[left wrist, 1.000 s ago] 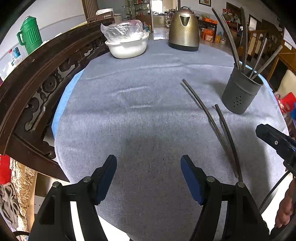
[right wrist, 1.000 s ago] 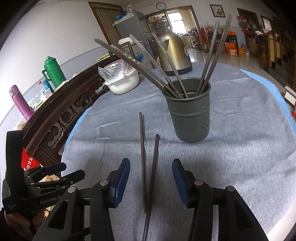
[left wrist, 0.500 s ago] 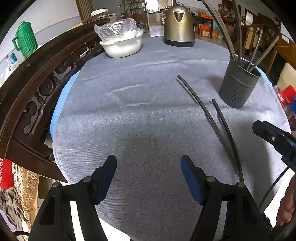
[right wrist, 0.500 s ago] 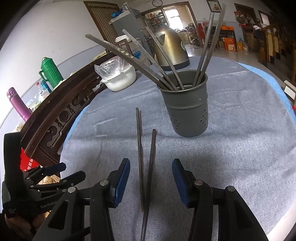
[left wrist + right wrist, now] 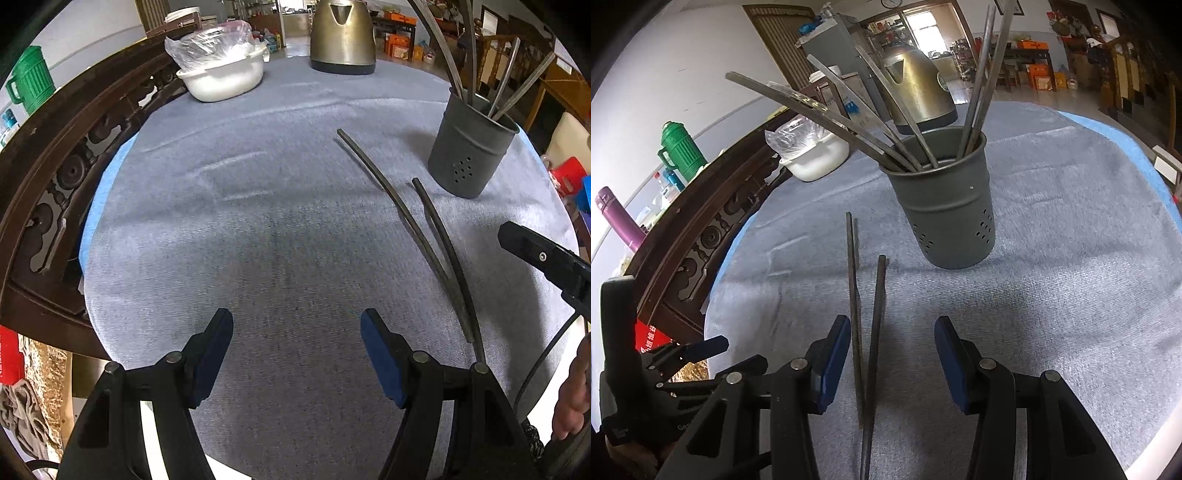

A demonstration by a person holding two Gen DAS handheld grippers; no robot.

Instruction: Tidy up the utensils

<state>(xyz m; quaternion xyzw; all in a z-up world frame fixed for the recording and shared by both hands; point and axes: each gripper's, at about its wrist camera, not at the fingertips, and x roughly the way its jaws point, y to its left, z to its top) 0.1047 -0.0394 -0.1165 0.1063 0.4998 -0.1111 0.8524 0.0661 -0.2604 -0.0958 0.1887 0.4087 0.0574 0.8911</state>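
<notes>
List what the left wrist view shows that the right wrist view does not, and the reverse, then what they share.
Only the left wrist view: the left hand-held gripper, open over bare cloth, and fingers of the person's hand at the right edge.

Only the right wrist view: the right hand-held gripper, open with the two loose chopsticks between its fingers, a purple bottle and a wall clock.

Both: the grey holder with chopsticks standing in it, the kettle, the white bowl, the green jug and the grey tablecloth.
</notes>
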